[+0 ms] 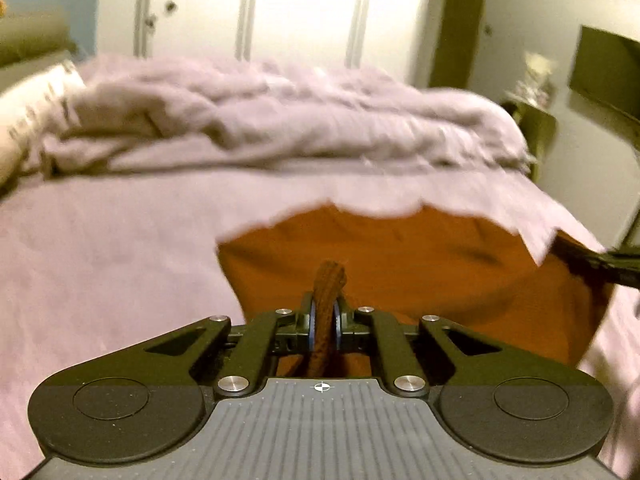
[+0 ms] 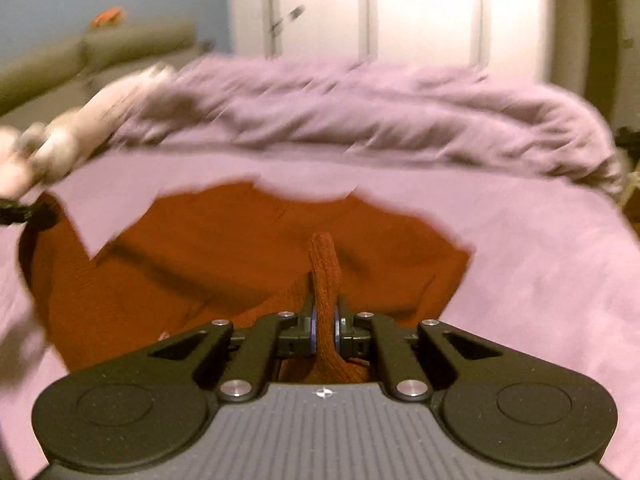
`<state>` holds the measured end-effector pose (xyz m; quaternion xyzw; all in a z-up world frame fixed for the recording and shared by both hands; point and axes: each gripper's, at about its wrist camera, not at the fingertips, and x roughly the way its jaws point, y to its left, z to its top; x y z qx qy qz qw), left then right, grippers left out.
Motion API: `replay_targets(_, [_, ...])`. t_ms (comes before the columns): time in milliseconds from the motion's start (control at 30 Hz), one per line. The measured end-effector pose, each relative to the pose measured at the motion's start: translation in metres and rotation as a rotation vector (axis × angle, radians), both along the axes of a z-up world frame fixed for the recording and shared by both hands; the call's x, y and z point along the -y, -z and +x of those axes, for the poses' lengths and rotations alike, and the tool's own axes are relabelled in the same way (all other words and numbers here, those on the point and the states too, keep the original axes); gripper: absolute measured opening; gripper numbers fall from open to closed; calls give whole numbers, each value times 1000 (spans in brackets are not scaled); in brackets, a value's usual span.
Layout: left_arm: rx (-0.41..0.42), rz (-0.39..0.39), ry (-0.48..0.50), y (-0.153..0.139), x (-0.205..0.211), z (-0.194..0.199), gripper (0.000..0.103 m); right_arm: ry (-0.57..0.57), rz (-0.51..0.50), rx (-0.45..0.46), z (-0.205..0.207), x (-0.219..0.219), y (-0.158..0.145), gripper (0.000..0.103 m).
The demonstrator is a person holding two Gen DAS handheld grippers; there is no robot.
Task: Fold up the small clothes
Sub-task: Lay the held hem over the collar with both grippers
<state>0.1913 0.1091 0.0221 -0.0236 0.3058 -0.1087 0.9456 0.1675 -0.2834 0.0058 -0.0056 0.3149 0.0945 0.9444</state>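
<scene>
A rust-orange knit garment [image 1: 420, 264] lies spread on the lilac bed sheet [image 1: 120, 264], its far edge ragged from motion blur. My left gripper [image 1: 326, 320] is shut on a pinched fold of the garment's near edge. In the right wrist view the same garment [image 2: 208, 264] spreads to the left, and my right gripper [image 2: 325, 320] is shut on another pinched fold of it. The right gripper's dark tip shows at the right edge of the left wrist view [image 1: 616, 266]; the left gripper's tip shows at the left edge of the right wrist view [image 2: 16, 210].
A rumpled lilac duvet [image 1: 280, 120] is heaped across the far side of the bed. A pillow [image 1: 28, 112] lies at the far left. White wardrobe doors [image 1: 280, 8] stand behind. A bedside stand [image 1: 536, 120] and a dark screen [image 1: 608, 68] are at the right.
</scene>
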Motion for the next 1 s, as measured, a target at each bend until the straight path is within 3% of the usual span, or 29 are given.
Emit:
replay_targets(133, [1, 40, -122, 13, 3, 52, 10, 143, 2, 23, 36, 11, 4, 7])
replay_targets(300, [-173, -8, -142, 63, 3, 95, 13, 204, 64, -110, 77, 21, 43, 7])
replay_targets(367, [-182, -25, -126, 72, 0, 92, 32, 193, 54, -148, 83, 22, 54, 8])
replay_targets(400, [-184, -37, -107, 76, -2, 89, 54, 176, 49, -159, 85, 20, 57, 10])
replay_targets(433, [-185, -54, -87, 78, -4, 87, 65, 154, 45, -164, 86, 20, 59, 11])
replay_targets(500, [-194, -90, -55, 82, -8, 84, 62, 118, 32, -170, 87, 16, 61, 15])
replay_targets(567, [-200, -47, -63, 86, -6, 86, 42, 96, 3, -175, 92, 10, 64, 15])
replay_targets(600, [-204, -10, -71, 86, -2, 86, 19, 95, -24, -173, 93, 8, 66, 15])
replay_targets(633, [-209, 20, -83, 86, 0, 87, 12, 93, -47, -174, 94, 6, 68, 11])
replay_targets(700, [-197, 23, -92, 81, 0, 86, 10, 89, -73, -151, 90, 3, 65, 7])
replay_targets(833, [-104, 51, -124, 47, 1, 83, 9, 101, -101, -45, 83, 2, 47, 7])
replay_targets(1000, [3, 74, -194, 8, 9, 121, 9, 170, -101, 74, 106, 5, 16, 7])
